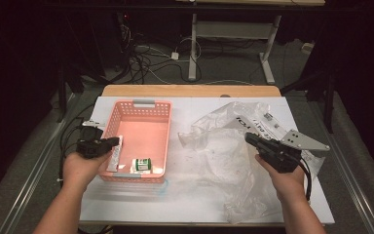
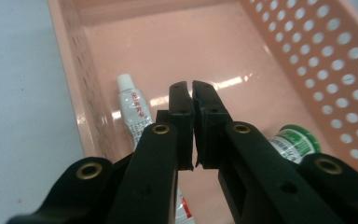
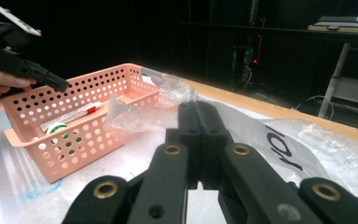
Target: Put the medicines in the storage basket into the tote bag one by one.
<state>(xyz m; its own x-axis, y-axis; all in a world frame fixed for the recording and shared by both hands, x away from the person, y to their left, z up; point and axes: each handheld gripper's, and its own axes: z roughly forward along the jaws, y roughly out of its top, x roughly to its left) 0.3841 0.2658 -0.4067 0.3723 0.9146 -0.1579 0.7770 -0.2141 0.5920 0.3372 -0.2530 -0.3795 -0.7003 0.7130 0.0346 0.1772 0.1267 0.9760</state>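
Tube of ointment, white with red lettering, is lying flat on the floor of the pink perforated basket, right along its left wall with the cap pointing toward the far end. I'm judging it was dropped in there as part of emptying the clear plastic bag into the basket, since a small green-and-white jar is lying on its side at the near right of the same basket floor.

I'm holding the left tongs above the basket's near left corner, and the jaws are standing closed against each other with nothing between them; the tube is sitting just to their left and below, not touched. From the high view, the left tongs are hanging over the basket's left rim, so I'm reading this as the hand clearing away after a drop rather than reaching in.

I'm keeping the right tongs shut on nothing as well, hovering level over the crumpled bag on the white worktop, well apart from the basket. In the high view the right tongs are pointing toward the bag's middle, likely placed to steady it or search it for another item.
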